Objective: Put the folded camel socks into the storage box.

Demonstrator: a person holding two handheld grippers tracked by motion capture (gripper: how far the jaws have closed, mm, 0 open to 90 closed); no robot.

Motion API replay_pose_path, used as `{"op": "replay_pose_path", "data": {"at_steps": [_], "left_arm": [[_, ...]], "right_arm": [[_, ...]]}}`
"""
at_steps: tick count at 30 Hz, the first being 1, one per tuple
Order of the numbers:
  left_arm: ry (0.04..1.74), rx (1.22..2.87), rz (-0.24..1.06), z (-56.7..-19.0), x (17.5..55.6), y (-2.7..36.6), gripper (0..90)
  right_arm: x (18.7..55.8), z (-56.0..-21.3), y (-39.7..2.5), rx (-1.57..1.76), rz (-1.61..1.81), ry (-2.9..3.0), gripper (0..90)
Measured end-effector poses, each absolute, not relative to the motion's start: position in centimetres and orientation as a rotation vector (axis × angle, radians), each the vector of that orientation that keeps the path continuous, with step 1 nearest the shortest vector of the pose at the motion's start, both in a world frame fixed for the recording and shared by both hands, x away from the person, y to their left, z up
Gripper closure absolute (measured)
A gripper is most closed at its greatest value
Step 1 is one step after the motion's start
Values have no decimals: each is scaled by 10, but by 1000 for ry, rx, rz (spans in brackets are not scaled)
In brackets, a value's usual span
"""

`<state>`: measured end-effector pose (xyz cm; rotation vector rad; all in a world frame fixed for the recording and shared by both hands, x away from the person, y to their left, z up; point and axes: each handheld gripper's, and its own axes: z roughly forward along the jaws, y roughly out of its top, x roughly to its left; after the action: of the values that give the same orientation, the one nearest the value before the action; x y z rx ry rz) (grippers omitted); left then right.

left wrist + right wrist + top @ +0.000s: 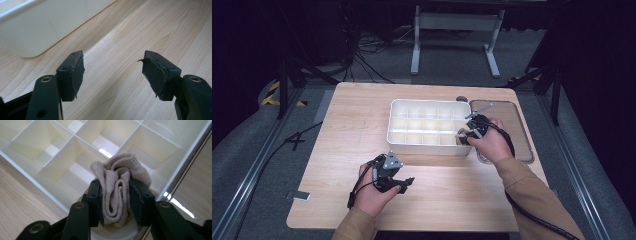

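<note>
A white divided box (430, 125) stands in the middle of the wooden table. My right gripper (114, 195) is shut on a folded beige cloth (120, 177) and holds it over the box's near right corner compartment (105, 230). In the high view that gripper (468, 134) sits at the box's right end with the cloth (461, 133) at its tip. My left gripper (404, 182) rests low over the table in front of the box, pointing right. Its jaws stand wide open (112, 75) with bare wood between them, and the box's outer wall (37, 27) lies ahead to the left.
A clear lid (509, 125) lies flat on the table right of the box, partly under my right hand. A small dark round object (461, 98) sits behind the box. A small grey block (302, 195) lies at the table's near left corner.
</note>
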<state>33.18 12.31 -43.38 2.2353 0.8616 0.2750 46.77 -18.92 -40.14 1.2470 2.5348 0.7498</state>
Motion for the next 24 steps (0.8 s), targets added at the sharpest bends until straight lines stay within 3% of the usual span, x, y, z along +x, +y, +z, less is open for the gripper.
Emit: {"op": "replay_pose_path", "data": {"at_steps": [5, 9, 12, 14, 16, 24], "left_arm": [[867, 2231, 273, -434, 331, 123, 341], [871, 2225, 269, -435, 331, 123, 338], [870, 2224, 266, -435, 331, 124, 337], [875, 2218, 264, -435, 331, 124, 336], [875, 2221, 267, -435, 332, 124, 336], [862, 2232, 270, -435, 331, 122, 336]], "right_arm": [[469, -398, -187, 1179, 765, 2479, 476], [474, -400, -186, 1126, 767, 2475, 451], [480, -403, -186, 1079, 763, 2502, 501], [482, -403, -187, 1066, 764, 2535, 681], [480, -402, -187, 1053, 736, 2556, 768], [477, -411, -177, 1069, 611, 2643, 788]]}}
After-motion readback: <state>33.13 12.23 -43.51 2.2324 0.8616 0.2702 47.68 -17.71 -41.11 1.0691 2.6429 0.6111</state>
